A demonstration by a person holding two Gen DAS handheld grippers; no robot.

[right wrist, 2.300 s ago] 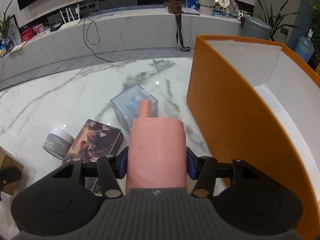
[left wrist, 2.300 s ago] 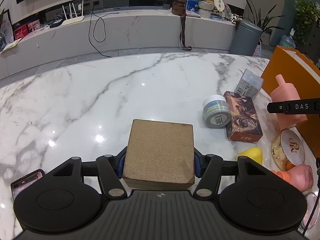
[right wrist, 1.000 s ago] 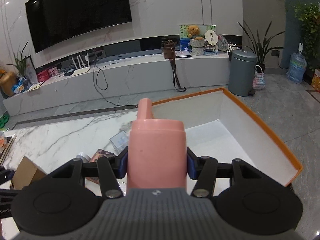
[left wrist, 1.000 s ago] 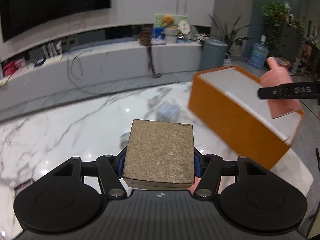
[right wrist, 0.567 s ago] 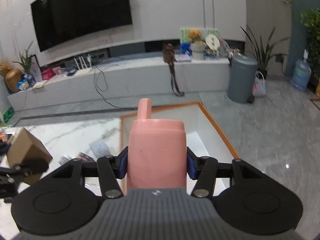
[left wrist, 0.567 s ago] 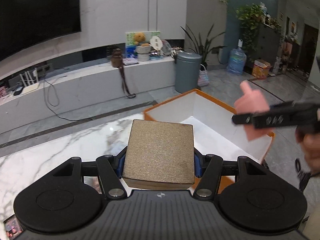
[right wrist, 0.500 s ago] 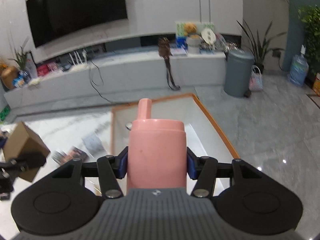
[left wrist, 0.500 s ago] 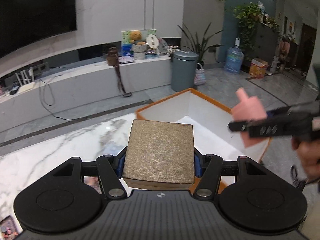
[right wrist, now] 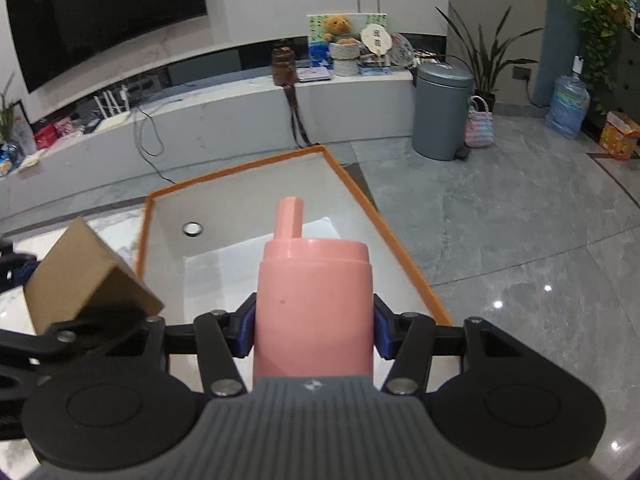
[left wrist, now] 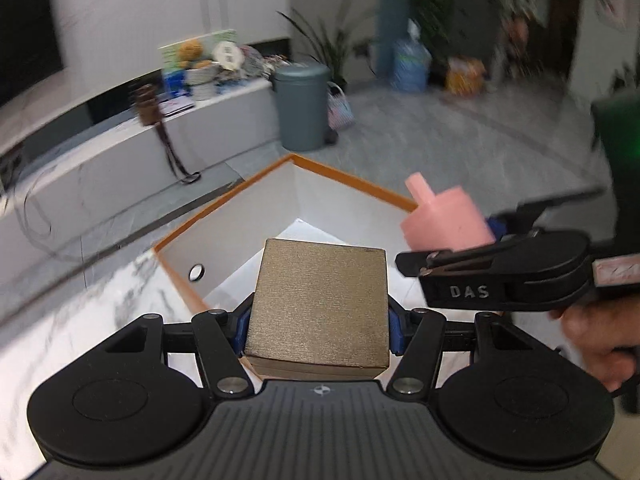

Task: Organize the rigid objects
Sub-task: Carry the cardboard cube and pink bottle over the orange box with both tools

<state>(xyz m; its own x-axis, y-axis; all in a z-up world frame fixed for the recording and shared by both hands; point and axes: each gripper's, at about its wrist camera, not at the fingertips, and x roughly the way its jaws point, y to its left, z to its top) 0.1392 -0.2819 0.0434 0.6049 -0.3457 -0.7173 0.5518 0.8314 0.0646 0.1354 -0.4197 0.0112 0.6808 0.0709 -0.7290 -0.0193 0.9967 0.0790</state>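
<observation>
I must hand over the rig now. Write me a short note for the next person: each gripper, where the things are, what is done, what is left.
Left gripper: shut on the brown box, held over the near edge of the orange bin.
Right gripper: shut on the pink bottle, held above the bin.
Done: both things picked up and carried to the bin.
Left: lower and release both. The bin floor that shows is bare. Any other items are out of view.
</observation>
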